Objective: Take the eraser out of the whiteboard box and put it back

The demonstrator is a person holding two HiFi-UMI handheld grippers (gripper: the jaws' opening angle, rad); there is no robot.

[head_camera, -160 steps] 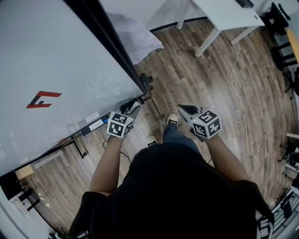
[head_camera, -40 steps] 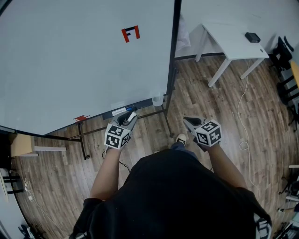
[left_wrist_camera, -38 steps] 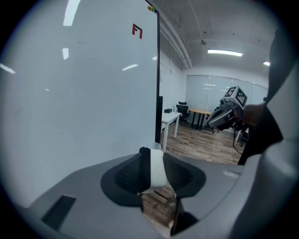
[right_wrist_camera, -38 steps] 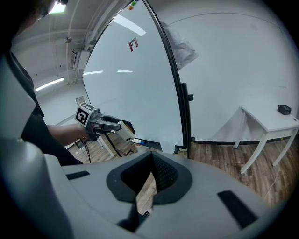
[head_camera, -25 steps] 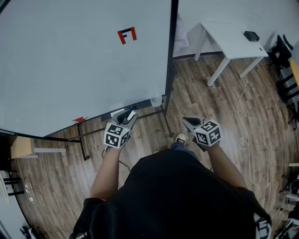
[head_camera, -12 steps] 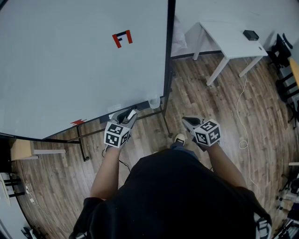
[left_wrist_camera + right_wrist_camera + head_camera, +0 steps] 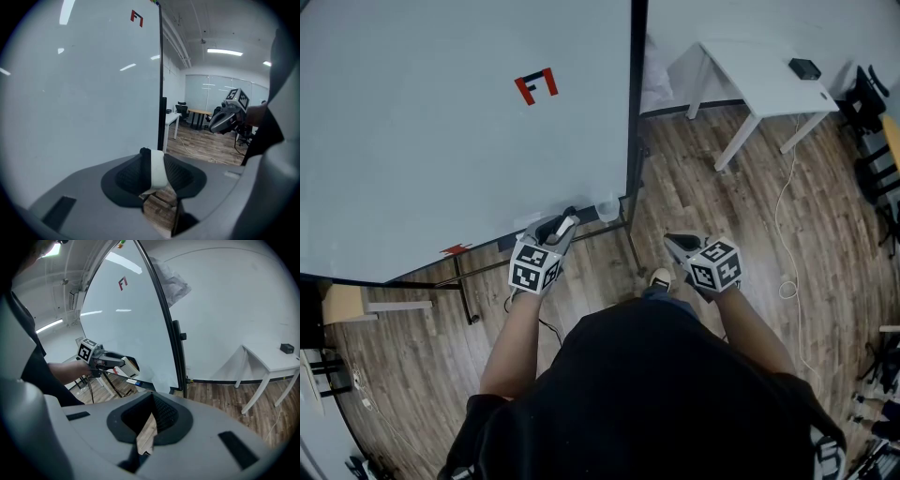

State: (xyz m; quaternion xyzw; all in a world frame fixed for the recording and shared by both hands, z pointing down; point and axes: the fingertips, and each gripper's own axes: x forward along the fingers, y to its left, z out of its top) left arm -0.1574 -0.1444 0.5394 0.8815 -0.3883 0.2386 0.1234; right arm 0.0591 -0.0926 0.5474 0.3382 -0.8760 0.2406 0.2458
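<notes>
From the head view, the left tool [image 7: 561, 223] was clamped on the eraser [image 7: 568, 225], holding it off the floor close in front of the whiteboard [image 7: 441, 141], near the board's lower edge. A small clear box [image 7: 607, 206] hung at the board's lower right corner, just beside the eraser but apart from it. The right tool [image 7: 673, 240] hung over the wooden floor [image 7: 722, 206], well clear of the board. A white counter [image 7: 759, 80] stood at the upper right with a small black thing [image 7: 804, 67] on it, and a pale cable [image 7: 780, 187] trailed across the floor.

In the left gripper view, the jaws of the left tool [image 7: 154, 164] pressed on both sides of the eraser [image 7: 158, 174], a white block with a black strip along its left face. The whiteboard [image 7: 84, 93] filled the left side, and the right tool [image 7: 214, 125] showed at the right.

In the right gripper view, the right tool [image 7: 151, 401] had its jaws together at the tips with nothing between them. Beyond it, the left tool [image 7: 125, 363] held the eraser [image 7: 131, 366] in front of the whiteboard [image 7: 126, 324], above the clear box [image 7: 157, 383].
</notes>
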